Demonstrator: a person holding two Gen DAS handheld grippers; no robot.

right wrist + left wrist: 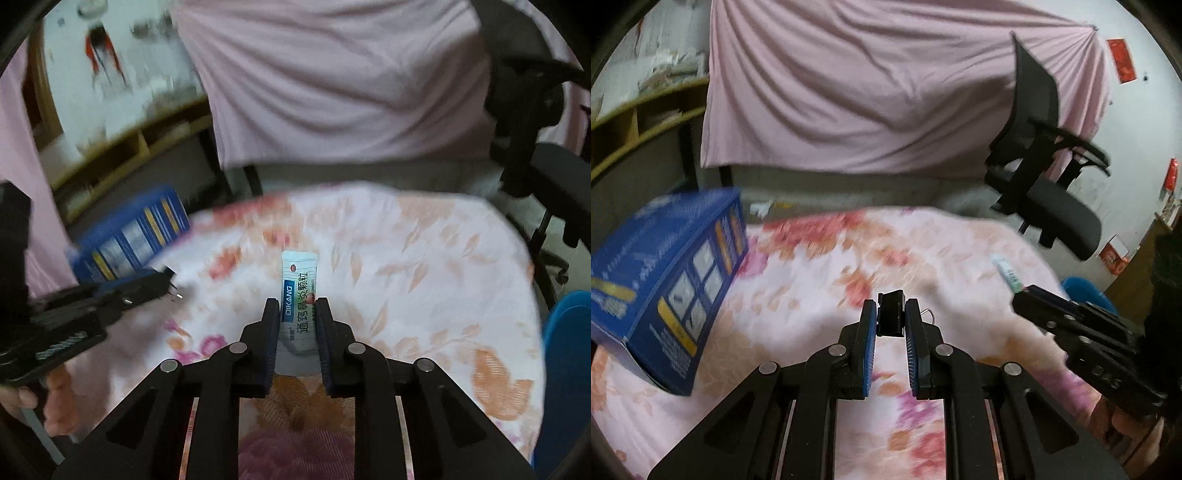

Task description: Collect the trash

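Note:
My left gripper (891, 304) is shut on a small black binder clip (891, 319), held just above the floral cloth (812, 295). In the right wrist view the same left gripper (168, 278) comes in from the left, and the clip's wire ends stick out of its tips. My right gripper (297, 302) is shut on a white and blue medicine sachet (299, 271), which stands upright between the pads. From the left wrist view, the right gripper (1021, 293) is off to the right with the sachet (1006, 271) sticking out of its tips.
A blue cardboard box (665, 280) lies tilted on the cloth's left side. A black office chair (1045, 177) stands beyond the far right edge, before a draped pink sheet (868, 92). A blue container (569, 369) sits low on the right. Wooden shelves (635, 122) are at the left.

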